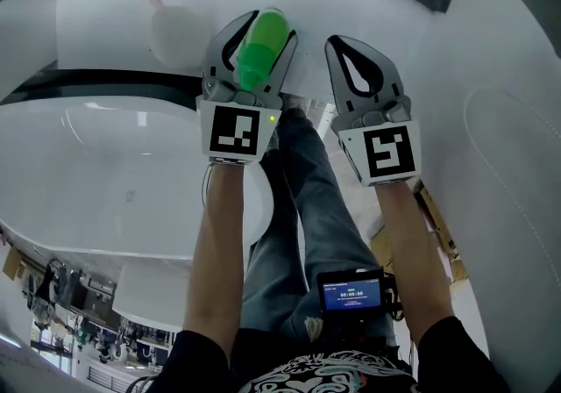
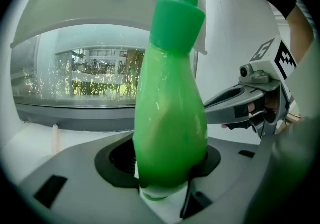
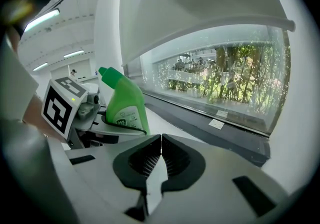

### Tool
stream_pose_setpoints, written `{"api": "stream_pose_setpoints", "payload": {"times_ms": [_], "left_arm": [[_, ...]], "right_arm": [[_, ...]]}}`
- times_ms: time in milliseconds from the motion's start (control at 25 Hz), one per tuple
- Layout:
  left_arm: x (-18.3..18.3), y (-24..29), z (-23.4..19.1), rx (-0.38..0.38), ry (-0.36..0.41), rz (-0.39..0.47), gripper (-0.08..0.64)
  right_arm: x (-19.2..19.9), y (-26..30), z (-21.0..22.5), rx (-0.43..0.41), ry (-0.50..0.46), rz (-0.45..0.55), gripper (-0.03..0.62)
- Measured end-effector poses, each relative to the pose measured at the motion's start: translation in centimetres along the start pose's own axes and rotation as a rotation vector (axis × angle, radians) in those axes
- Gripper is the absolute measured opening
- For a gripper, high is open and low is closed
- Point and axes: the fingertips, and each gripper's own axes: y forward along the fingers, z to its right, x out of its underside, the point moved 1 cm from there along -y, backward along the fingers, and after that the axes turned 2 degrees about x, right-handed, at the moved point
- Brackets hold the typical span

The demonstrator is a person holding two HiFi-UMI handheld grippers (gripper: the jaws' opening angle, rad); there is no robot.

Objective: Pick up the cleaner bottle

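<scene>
Holding green bottle [image 2: 170, 118] by its lower body in left gripper [image 1: 266, 30], cap end out past the jaws. Just beside it, right gripper [image 3: 161, 140] with jaws pressed together on nothing. Beyond both, smooth white curved surface [image 1: 114, 5], glossy, crossed by dark band [image 1: 105, 78]. In gripper views, long window [image 3: 220, 78] above dark sill [image 3: 210, 118], greenery outside; strip lights [image 3: 42, 18] on white ceiling
</scene>
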Motion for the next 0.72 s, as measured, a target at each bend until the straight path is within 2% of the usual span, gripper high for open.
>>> {"api": "stream_pose_setpoints", "payload": {"times_ms": [120,400,520,720], "left_arm": [[-0.1,0.3,0.0,-0.015,-0.011,0.03,0.213],[1.1,0.1,-0.3,-0.05,-0.092,0.056,0.213],[1.1,0.1,-0.5,-0.028,-0.107,0.051,0.212],[1.3,0.0,-1.5,0.006,-0.204,0.031,0.209]], "right_arm": [[0.0,-0.2,0.3,0.002,0.008,0.01,0.028],[1.1,-0.6,0.2,0.002,0.006,0.003,0.028],[1.1,-0.7,0.3,0.0,0.006,-0.001,0.028],[0.8,-0.6,0.4,-0.002,0.001,-0.001,0.028]]}}
